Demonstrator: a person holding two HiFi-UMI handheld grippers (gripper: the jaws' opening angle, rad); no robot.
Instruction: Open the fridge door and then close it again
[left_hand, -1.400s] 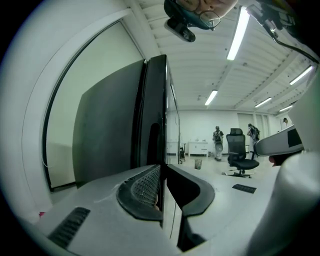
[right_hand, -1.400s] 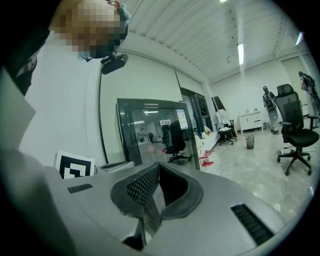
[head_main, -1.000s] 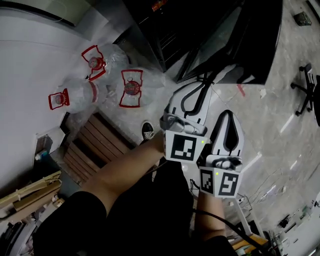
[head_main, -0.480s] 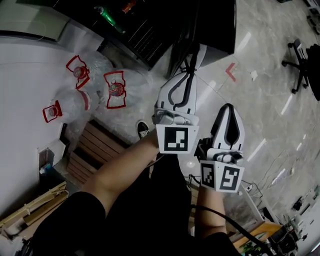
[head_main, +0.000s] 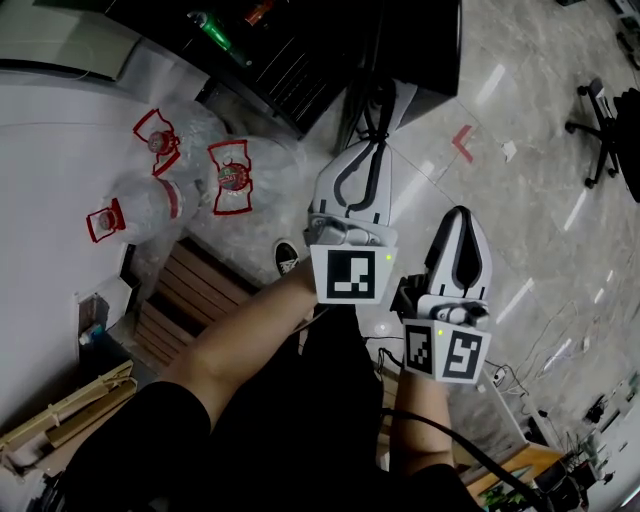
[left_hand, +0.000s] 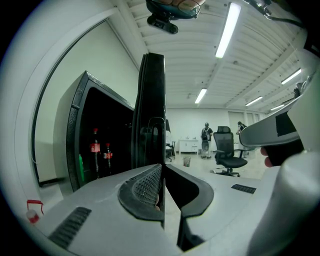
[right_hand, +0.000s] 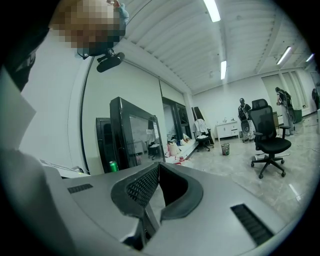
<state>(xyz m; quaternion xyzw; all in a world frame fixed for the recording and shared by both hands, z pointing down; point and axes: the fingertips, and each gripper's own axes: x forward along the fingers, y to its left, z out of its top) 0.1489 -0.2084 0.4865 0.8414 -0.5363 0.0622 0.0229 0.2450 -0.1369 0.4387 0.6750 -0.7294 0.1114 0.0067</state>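
Observation:
The black fridge (head_main: 290, 50) stands at the top of the head view with its door (head_main: 415, 50) swung open. In the left gripper view the door's edge (left_hand: 152, 100) rises straight ahead, and cola bottles (left_hand: 95, 150) show inside the fridge. My left gripper (head_main: 374, 135) reaches up to the door's lower edge; its jaws (left_hand: 164, 167) are shut, with the tips right at the door. Whether they touch it I cannot tell. My right gripper (head_main: 457, 215) hangs beside the left one, shut (right_hand: 158, 167) and holding nothing, apart from the fridge (right_hand: 127, 135).
Big water bottles with red handles (head_main: 230, 170) lie left of the fridge, with a wooden pallet (head_main: 190, 290) below them. My shoe (head_main: 293, 262) is near the pallet. An office chair (head_main: 600, 110) stands to the right on the marble floor. People (left_hand: 205, 137) stand far off.
The head view has shifted, so the fridge and door now sit higher and more edge-on. Both grippers keep their places beside each other; over the last half second almost nothing moved.

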